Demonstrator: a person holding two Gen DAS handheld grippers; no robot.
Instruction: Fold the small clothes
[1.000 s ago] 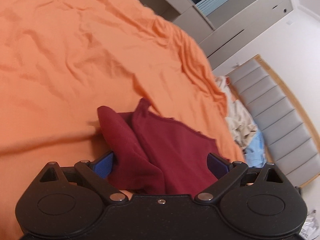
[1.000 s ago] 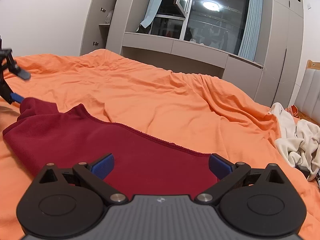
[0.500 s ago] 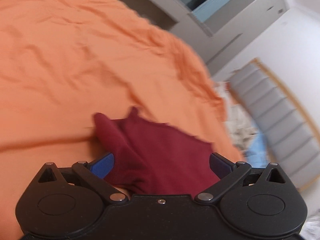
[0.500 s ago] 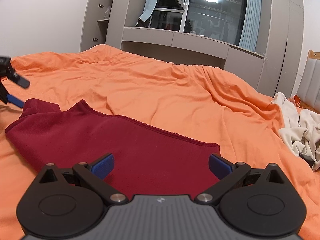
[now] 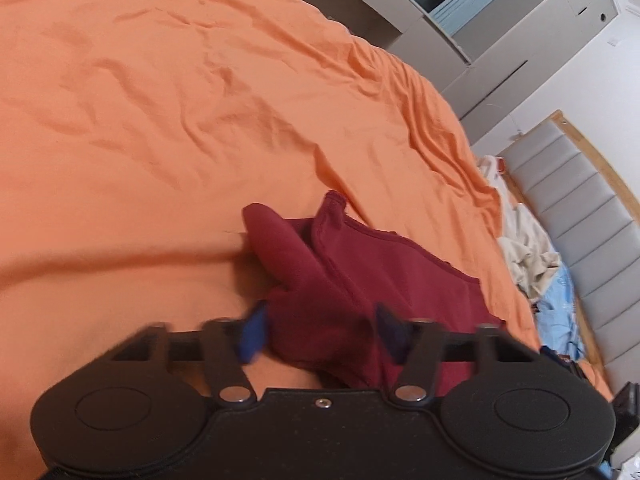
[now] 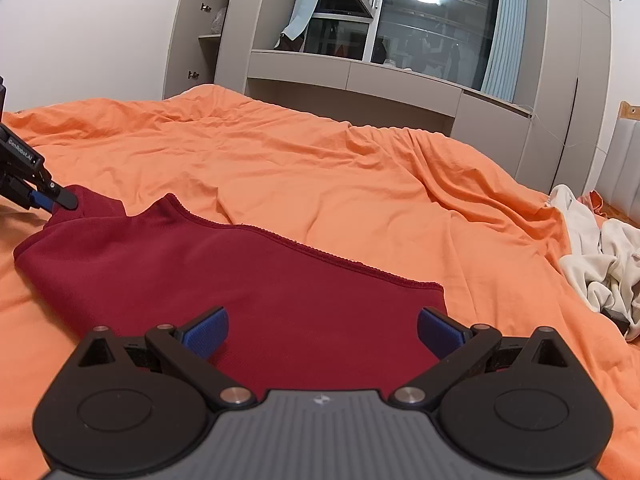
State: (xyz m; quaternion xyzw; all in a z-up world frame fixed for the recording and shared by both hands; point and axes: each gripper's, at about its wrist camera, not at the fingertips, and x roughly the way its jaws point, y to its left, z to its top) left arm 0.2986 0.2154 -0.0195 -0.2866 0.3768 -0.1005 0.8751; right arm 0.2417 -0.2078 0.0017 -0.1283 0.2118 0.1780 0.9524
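- Left wrist view: the left claw (image 5: 320,334) points down at a dark red garment (image 5: 360,280) lying on a bed with an orange sheet (image 5: 160,120)
- Its jaws are closing, and a bunched corner of the garment sits between the two blue pads (image 5: 253,334) — the pads are blurred, so I cannot tell whether they press the cloth yet
- A rounded fold of the garment sticks out ahead of the claw, with a hemmed edge standing up just beside it
- Beyond the bed's far right edge lie a heap of pale clothes (image 5: 528,256) and a light blue piece (image 5: 560,300), against a grey padded headboard (image 5: 580,216)
- Right wrist view: the right claw (image 6: 322,332) is wide open, its blue pads (image 6: 206,332) well apart, hanging over the near part of the garment (image 6: 240,280) and gripping nothing
- The garment lies spread across the sheet (image 6: 320,180), its stitched hem running from the upper left down to the right
- At the left edge of this view the left claw (image 6: 48,200) meets the garment's far corner, where the cloth rises in a small peak around its fingertips
- A pile of cream clothes (image 6: 592,252) rests at the bed's right side — well apart from the garment
- Behind the bed stand grey cabinets (image 6: 360,80) and a dark window (image 6: 420,20) with a ceiling light reflected in it
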